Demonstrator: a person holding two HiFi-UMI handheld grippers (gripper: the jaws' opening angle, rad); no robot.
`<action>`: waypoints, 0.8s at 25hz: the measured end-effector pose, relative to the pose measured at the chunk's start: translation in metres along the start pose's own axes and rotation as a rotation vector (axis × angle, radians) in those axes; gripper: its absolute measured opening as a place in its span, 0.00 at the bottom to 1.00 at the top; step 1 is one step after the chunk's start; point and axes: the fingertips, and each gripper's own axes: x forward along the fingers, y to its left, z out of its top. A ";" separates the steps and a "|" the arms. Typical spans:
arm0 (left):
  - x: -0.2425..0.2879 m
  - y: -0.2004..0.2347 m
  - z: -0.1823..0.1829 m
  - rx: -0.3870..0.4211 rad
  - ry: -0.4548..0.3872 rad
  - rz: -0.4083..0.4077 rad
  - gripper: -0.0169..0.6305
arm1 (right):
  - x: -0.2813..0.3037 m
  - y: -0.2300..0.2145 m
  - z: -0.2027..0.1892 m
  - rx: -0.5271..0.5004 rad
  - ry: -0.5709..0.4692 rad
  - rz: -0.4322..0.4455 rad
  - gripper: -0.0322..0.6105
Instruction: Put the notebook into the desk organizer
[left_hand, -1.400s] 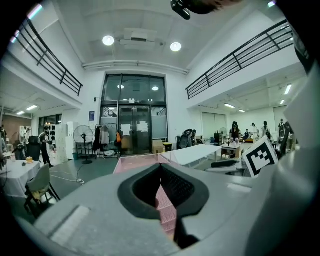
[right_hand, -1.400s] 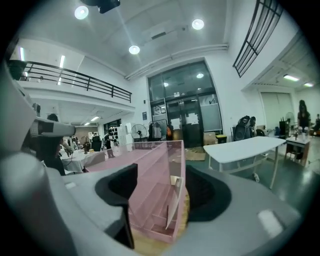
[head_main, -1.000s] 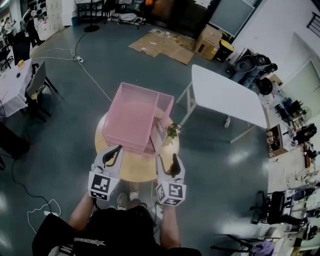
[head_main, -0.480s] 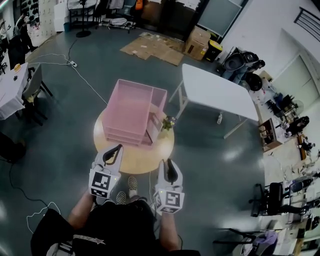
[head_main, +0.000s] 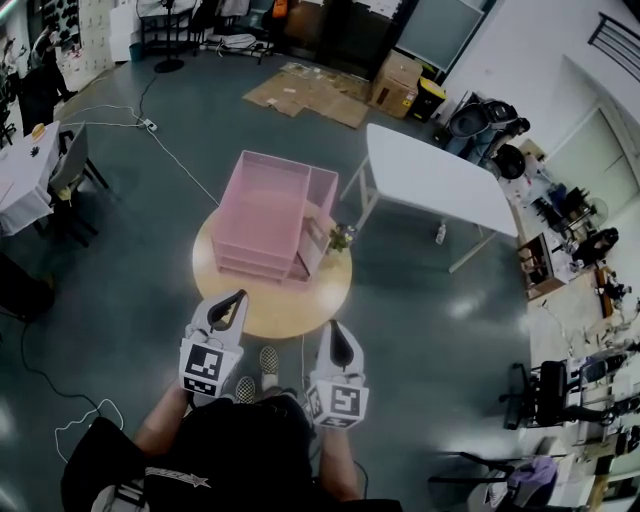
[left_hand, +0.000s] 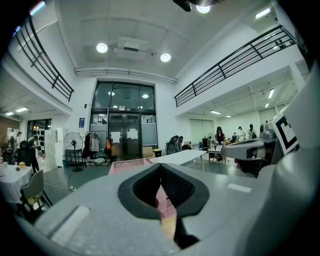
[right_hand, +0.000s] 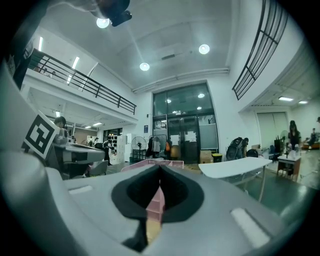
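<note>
The pink desk organizer (head_main: 268, 205), a stack of trays with an upright section on its right, stands on a round wooden table (head_main: 270, 300). No notebook shows in any view. My left gripper (head_main: 238, 297) hovers at the table's near edge, shut and empty. My right gripper (head_main: 335, 330) hangs just off the near right edge, shut with nothing between its jaws. In the left gripper view the left gripper (left_hand: 160, 167) points at the organizer (left_hand: 125, 164). Ahead of the right gripper (right_hand: 160, 169) in its own view stands the same organizer (right_hand: 150, 162).
A small potted plant (head_main: 341, 238) stands on the round table right of the organizer. A white rectangular table (head_main: 430, 180) is further right. Flattened cardboard (head_main: 310, 92) lies on the floor beyond. A chair and table (head_main: 40, 165) are at the far left.
Both grippers have drawn back from over the table toward the person. The right gripper's jaws have come together. The table and organizer now sit further off.
</note>
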 end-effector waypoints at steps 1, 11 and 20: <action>-0.002 0.001 0.001 0.002 -0.001 0.001 0.04 | 0.000 0.002 0.001 -0.002 -0.001 0.001 0.06; -0.006 0.004 0.005 0.010 -0.007 0.000 0.04 | 0.000 0.007 0.009 0.001 -0.022 0.007 0.06; -0.001 0.002 0.005 0.008 -0.008 -0.001 0.04 | 0.002 -0.002 0.010 0.001 -0.029 -0.003 0.06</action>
